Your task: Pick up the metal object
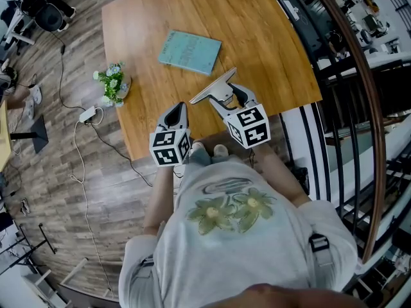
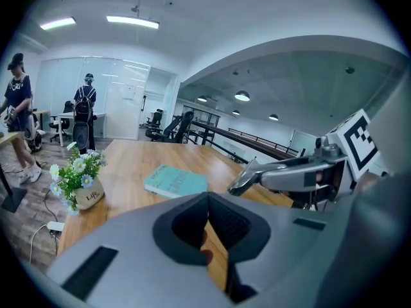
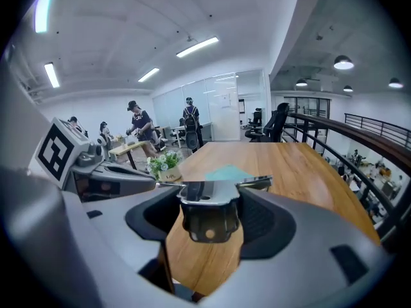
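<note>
Wooden counter (image 1: 257, 37): teal book (image 1: 189, 51) lying flat, closed. Small pot of white flowers (image 1: 113, 85) at counter's left edge, well apart from book. White power strip (image 1: 88, 114), cabled, on plank floor (image 1: 64, 172).

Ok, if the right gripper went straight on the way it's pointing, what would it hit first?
Most likely the teal book lying on the wooden table: it sits directly beyond the metal object clamped in the right gripper. Height is unclear, so the gripper might pass just above it.
</note>
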{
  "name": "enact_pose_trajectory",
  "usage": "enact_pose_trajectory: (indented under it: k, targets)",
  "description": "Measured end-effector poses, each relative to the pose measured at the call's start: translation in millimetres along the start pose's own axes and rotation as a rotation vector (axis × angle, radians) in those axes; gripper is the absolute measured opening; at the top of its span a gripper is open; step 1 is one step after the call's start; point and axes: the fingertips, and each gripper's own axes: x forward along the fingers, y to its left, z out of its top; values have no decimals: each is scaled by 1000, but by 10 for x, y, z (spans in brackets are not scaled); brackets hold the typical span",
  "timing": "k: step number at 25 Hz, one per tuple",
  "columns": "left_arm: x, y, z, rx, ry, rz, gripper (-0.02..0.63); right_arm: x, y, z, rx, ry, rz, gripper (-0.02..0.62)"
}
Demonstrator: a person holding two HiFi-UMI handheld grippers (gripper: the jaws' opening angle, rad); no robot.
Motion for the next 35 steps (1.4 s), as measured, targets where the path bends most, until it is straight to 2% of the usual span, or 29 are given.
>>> enact_pose_trajectory:
  k: [11,35]
  targets:
    - [-51,2,87,9,-17,-2,15,-149,109,347,-11,-75,5,285]
    - [-76,-30,141,12,-36,6,15,-290,206,573,-29,-144,41,285]
